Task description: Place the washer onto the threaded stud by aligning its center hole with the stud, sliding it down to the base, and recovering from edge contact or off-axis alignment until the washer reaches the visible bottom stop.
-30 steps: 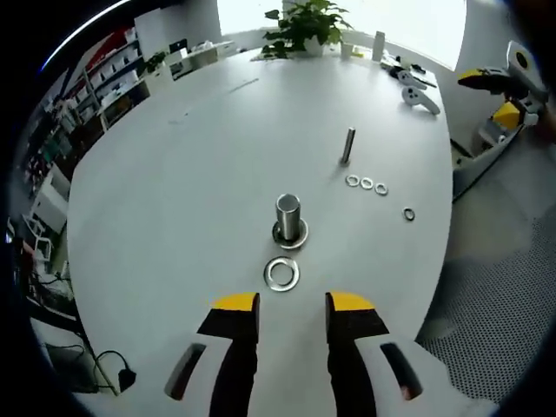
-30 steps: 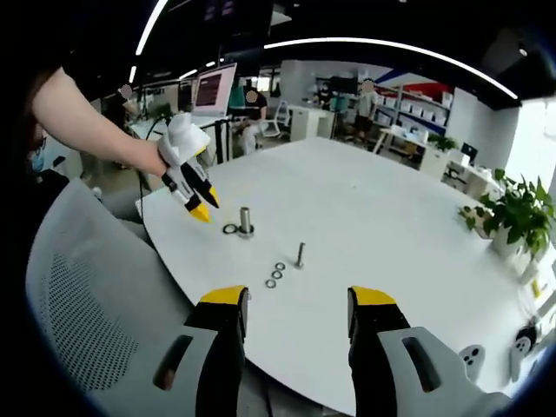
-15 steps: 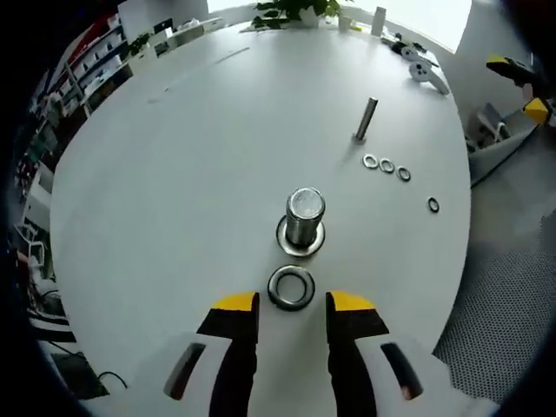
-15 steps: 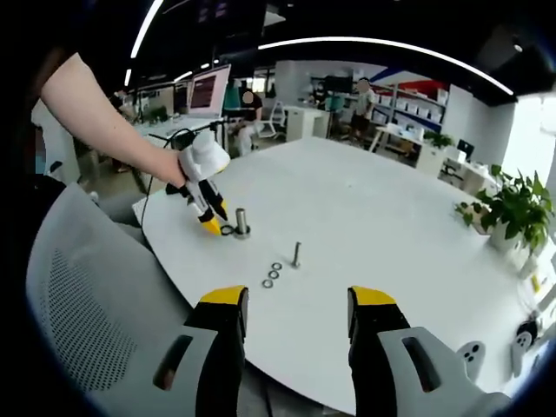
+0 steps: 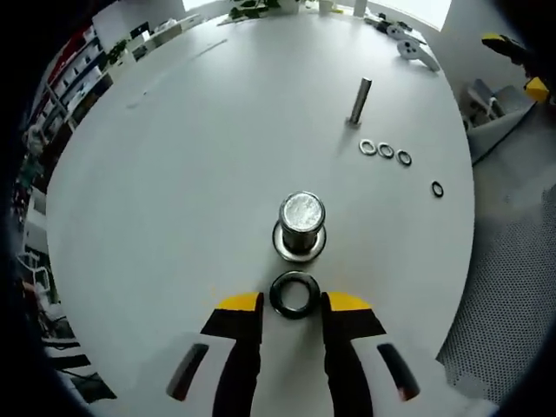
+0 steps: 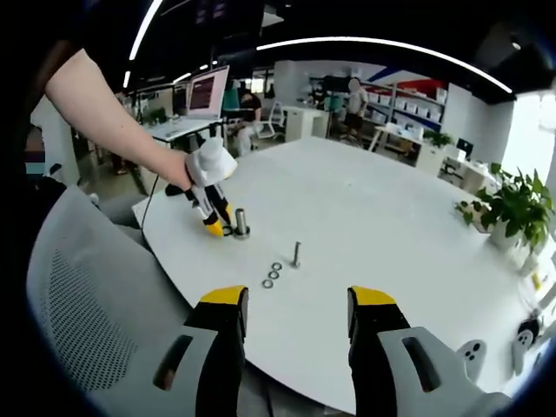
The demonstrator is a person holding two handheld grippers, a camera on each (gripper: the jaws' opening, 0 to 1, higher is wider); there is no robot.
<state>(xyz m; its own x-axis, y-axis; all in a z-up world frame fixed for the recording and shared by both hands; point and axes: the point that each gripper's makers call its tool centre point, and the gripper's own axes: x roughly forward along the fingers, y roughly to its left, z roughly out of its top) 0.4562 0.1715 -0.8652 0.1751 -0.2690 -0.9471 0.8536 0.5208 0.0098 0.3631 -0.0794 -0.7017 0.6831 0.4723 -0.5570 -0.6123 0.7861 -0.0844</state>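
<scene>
The large flat steel washer [image 5: 294, 294] lies on the round white tabletop [image 5: 191, 174], just in front of the thick upright steel stud [image 5: 301, 224], which stands on its own wider ring-shaped base; the washer is near that base but I cannot tell whether the two touch. The left gripper [image 5: 291, 304], with its yellow-tipped jaws, straddles the washer: one tip sits on either side of the ring, the jaws parted with the washer between them and not yet clamped, a pose that reads as lining up for an edge-to-edge pinch so the ring can be lifted flat and its hole carried over the stud top. In the right gripper view this same tool, held in a person's hand [image 6: 187, 171], is angled down at the table's edge beside the stud. Farther out, a thinner upright metal bolt [image 5: 359, 89] stands with three small washers [image 5: 386, 150] in a row near its foot and one dark small ring [image 5: 437, 188] apart from them; these look like spares. The right gripper [image 6: 291, 310] hangs well back from the work, jaws spread and holding nothing, seemingly kept out of the way.
</scene>
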